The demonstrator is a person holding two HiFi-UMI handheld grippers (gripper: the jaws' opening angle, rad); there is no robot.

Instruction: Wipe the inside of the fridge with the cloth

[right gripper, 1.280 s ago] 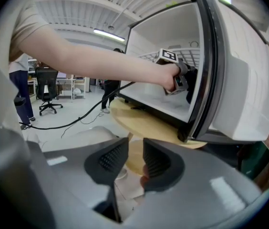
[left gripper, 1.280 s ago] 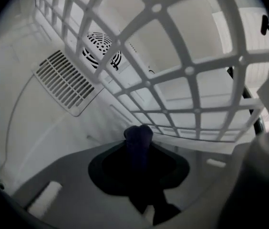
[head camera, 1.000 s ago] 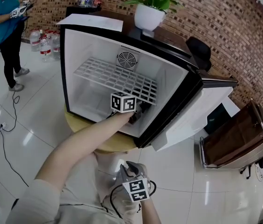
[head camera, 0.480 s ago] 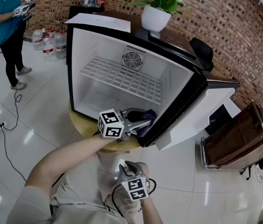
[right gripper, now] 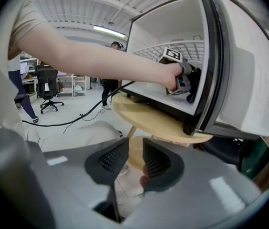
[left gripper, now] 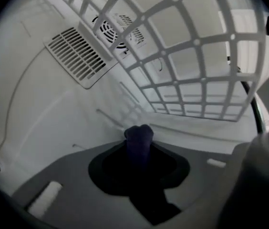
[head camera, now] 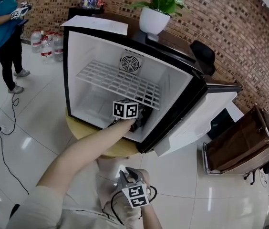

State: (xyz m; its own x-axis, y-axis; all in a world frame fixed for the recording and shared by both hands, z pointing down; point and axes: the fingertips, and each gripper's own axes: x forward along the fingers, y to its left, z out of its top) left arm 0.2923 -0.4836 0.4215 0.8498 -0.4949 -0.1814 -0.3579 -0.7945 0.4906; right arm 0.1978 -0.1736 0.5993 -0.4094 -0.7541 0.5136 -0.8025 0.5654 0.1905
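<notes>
The left gripper (head camera: 139, 119) reaches into the mini fridge (head camera: 75, 70) under the wire shelf (head camera: 118, 80), jaws clamped on the dark cloth (left gripper: 138, 138), probably to wipe the lower part, while the right gripper (right gripper: 134, 154), slightly open and empty, waits low outside.

No text, label, brand or number is legible in any of these views.

Bright and evenly lit in the head view, with pale glare patches on the glossy floor (head camera: 25, 142). Heavily bowed at all edges; black vignetted corners in both gripper views. Dimmer, greyish and soft inside the fridge (left gripper: 53, 109). Glowing ceiling strip light (right gripper: 109, 31); nearest fingers (right gripper: 111, 158) out of focus.
</notes>
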